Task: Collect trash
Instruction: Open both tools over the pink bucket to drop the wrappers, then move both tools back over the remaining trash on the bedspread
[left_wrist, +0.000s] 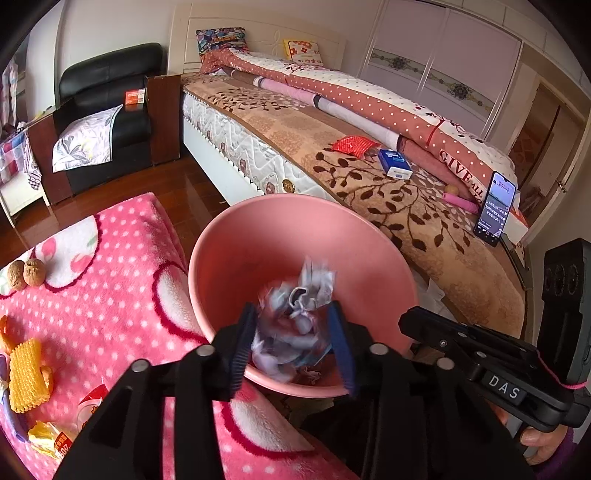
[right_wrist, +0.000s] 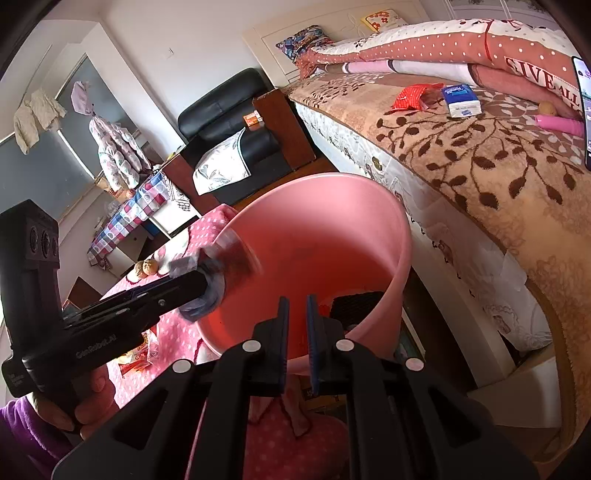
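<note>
Gripping a crumpled silvery wrapper (left_wrist: 295, 314) between its blue-padded fingers, the left gripper (left_wrist: 293, 341) holds it over the near rim of the pink bin (left_wrist: 236, 236), the wrapper blurred and sitting inside the bin's mouth. To the right in the left wrist view the right gripper (right_wrist: 297, 334) reaches in toward the same bin; in its own view its jaws are drawn nearly together with only a narrow gap, and they appear to clench the bin's near rim, though the contact itself is partly hidden. Left of the bin lies a pink polka-dot blanket (left_wrist: 122, 280), carrying a yellow mesh piece (left_wrist: 27, 373) and more packaging (left_wrist: 50, 441) at its near left edge, and two walnuts (left_wrist: 27, 274) farther back. Right of the bin runs the bed (left_wrist: 406, 206) with its brown leaf-patterned cover; on it rest a red packet (left_wrist: 351, 144), a blue-and-white tissue pack (left_wrist: 394, 163) just beside it, and a phone (left_wrist: 496, 208) propped upright at the far right. Farther off, past the wooden floor, a black armchair (left_wrist: 107, 92) stands at the far left beside the headboard.
</note>
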